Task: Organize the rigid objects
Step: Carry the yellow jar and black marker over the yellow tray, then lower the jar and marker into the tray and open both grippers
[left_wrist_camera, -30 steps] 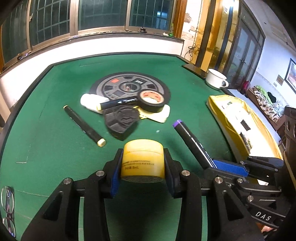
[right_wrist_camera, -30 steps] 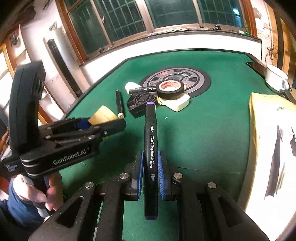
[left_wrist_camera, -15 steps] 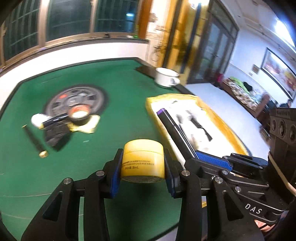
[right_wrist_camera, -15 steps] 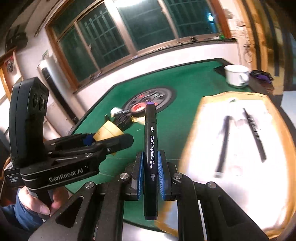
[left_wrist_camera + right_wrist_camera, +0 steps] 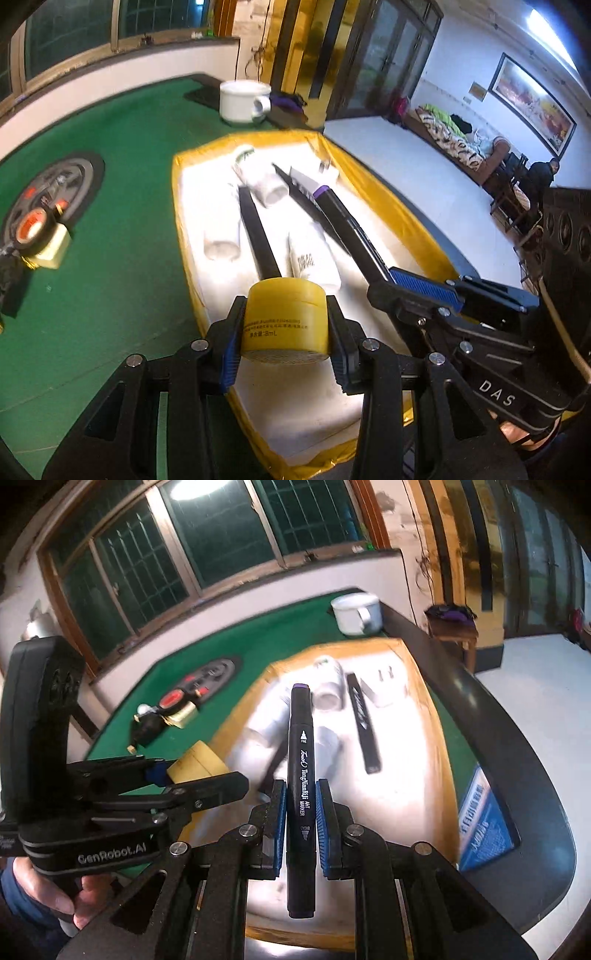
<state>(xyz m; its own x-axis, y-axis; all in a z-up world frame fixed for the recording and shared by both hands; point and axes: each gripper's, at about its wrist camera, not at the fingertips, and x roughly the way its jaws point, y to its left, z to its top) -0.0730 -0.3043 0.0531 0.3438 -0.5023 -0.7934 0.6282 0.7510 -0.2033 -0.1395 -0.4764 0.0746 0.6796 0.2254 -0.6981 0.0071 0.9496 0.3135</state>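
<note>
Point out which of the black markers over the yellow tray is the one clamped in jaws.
The purple-capped art marker, clamped by the right gripper. The other black markers lie loose in the yellow tray.

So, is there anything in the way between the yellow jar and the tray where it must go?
Nothing blocks it. The left hand-held gripper holds the yellow jar over the near part of the tray, which looks bare. A black pen and white tubes lie farther in.
</note>
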